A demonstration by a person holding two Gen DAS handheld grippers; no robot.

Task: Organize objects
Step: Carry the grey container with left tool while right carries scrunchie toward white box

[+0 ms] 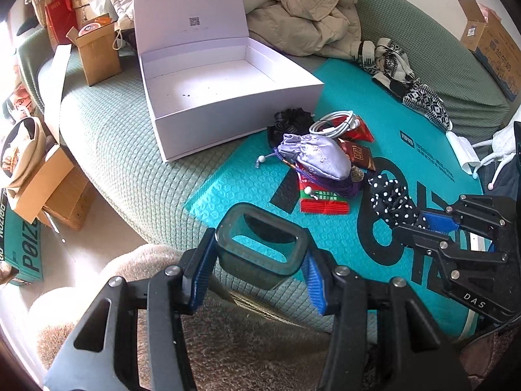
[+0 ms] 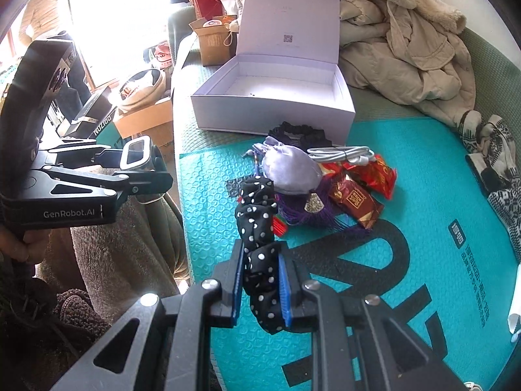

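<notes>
An open white box (image 1: pixel 228 97) stands on the green sofa cover, also in the right wrist view (image 2: pixel 273 107). In front of it on a teal mailer (image 1: pixel 423 163) lies a pile: lilac pouch (image 1: pixel 316 156), white cable (image 1: pixel 335 123), black scrunchie (image 1: pixel 289 120), red snack packets (image 1: pixel 322 202). My left gripper (image 1: pixel 260 260) is shut on a clear dark rectangular frame (image 1: pixel 263 244), held above the sofa edge; it also shows in the right wrist view (image 2: pixel 136 156). My right gripper (image 2: pixel 260 290) is shut on a black polka-dot scrunchie (image 2: pixel 257 228), near the pile.
Beige coats (image 1: pixel 302 9) and patterned knitwear (image 1: pixel 407 75) lie behind on the sofa. Cardboard boxes (image 1: pixel 97 52) stand at the left and on the floor (image 1: pixel 55 192). A brown fleece (image 1: pixel 228 342) lies in the foreground.
</notes>
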